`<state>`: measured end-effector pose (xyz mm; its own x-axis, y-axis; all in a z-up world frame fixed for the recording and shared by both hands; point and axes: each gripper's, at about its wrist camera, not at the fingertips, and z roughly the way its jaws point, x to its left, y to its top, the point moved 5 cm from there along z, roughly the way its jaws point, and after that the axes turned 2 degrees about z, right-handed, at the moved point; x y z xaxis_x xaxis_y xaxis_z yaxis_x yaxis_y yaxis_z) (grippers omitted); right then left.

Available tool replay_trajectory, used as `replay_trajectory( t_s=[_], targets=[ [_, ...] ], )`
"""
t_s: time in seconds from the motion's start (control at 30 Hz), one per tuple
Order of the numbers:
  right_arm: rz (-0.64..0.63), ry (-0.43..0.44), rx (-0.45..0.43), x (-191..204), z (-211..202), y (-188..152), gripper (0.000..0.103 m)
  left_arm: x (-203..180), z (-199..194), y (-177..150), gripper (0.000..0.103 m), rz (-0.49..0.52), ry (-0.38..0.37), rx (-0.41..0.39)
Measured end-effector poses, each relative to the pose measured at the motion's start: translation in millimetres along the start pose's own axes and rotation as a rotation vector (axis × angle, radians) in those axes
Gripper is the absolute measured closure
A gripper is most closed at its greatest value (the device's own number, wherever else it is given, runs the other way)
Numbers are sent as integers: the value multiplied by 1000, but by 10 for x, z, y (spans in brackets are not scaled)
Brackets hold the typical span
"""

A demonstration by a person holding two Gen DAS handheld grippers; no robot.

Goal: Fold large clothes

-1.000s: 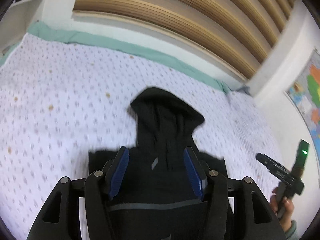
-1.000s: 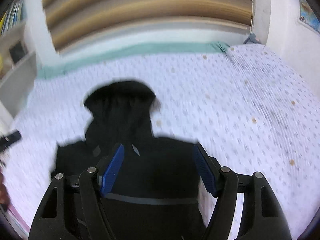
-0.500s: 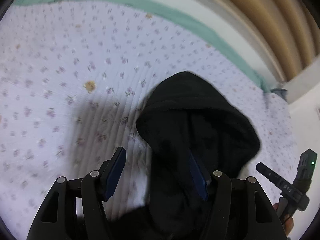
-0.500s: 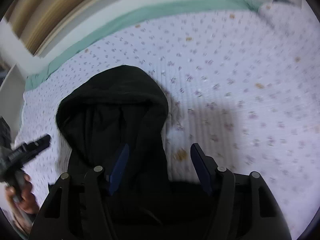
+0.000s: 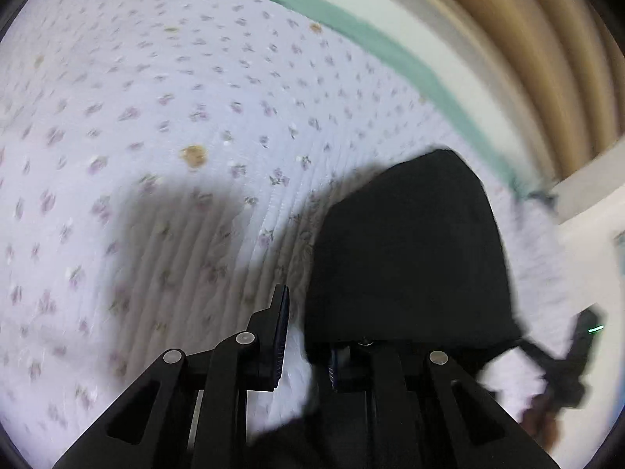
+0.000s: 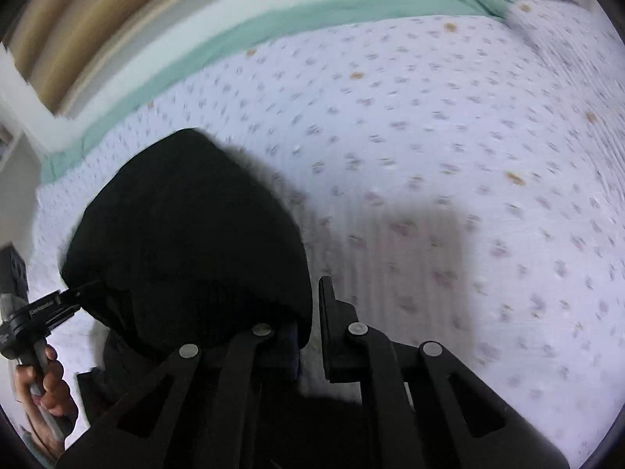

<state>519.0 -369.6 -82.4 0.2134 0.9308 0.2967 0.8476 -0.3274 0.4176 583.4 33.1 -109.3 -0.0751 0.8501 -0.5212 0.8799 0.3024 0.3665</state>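
one black hooded garment [image 5: 410,242], one floral quilted bedspread [image 5: 156,117], one green sheet edge [image 6: 273,27], two handheld grippers, left gripper [image 5: 304,336], right gripper [image 6: 312,312]

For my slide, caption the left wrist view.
Left hand-held gripper shut on the black fabric hoodie's hood, lying on a floral lilac quilted bedspread.

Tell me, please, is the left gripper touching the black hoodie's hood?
Touching: the left wrist view shows the left gripper, jaws just closed, pinching the hood's edge.
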Motion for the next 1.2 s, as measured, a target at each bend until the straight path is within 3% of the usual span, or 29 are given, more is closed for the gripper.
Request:
replay_trajectory(
  t_s=[0.07,0.13,0.2,0.37,0.4,0.43,0.5,0.6,0.67,0.77,0.83,0.9,0.97,1.0,1.03,1.07,1.13,1.2],
  targets=[
    [8,-8,36,-55,125,-62,94,19,39,-52,85,31,14,19],
    [-75,-101,62,15,379,-129,94,34,274,-146,84,136,157,57],
    [-102,-133,109,-19,657,-224,94,155,587,-238,78,154,208,127],
    [-103,-106,117,-81,786,-252,94,331,581,-219,75,49,76,109],
    [-132,-98,124,-45,728,-256,89,327,521,-230,73,59,65,108],
    [-158,-98,128,-84,604,-264,86,311,434,-246,70,80,66,105],
    [-197,-106,135,-127,389,-302,67,265,172,-341,55,148,97,93],
    [-215,-71,132,-165,40,-357,57,234,-244,-498,53,207,135,69],
    [-216,-45,120,-171,-199,-361,56,227,-429,-452,53,219,133,51],
    [-232,-8,30,-9,-590,-104,55,-9,-750,-304,53,255,98,-38],
    [-242,42,-28,252,-703,140,46,-319,-812,-74,52,289,34,-98],
    [-266,91,-61,521,-673,367,24,-699,-648,161,39,344,-9,-117],
    [-306,100,-84,746,-505,551,25,-887,-384,291,34,380,21,-101],
    [-335,82,-69,879,-307,616,30,-924,-109,356,34,375,36,-57],
    [-357,68,-48,971,-127,618,37,-890,84,393,34,357,52,-21],
    [-377,56,-27,984,34,614,52,-842,299,383,34,340,55,22],
    [-426,-14,38,996,427,444,54,-751,572,325,34,330,59,55],
    [-448,-83,112,881,795,303,57,-529,851,221,35,304,114,103]
  ],
)
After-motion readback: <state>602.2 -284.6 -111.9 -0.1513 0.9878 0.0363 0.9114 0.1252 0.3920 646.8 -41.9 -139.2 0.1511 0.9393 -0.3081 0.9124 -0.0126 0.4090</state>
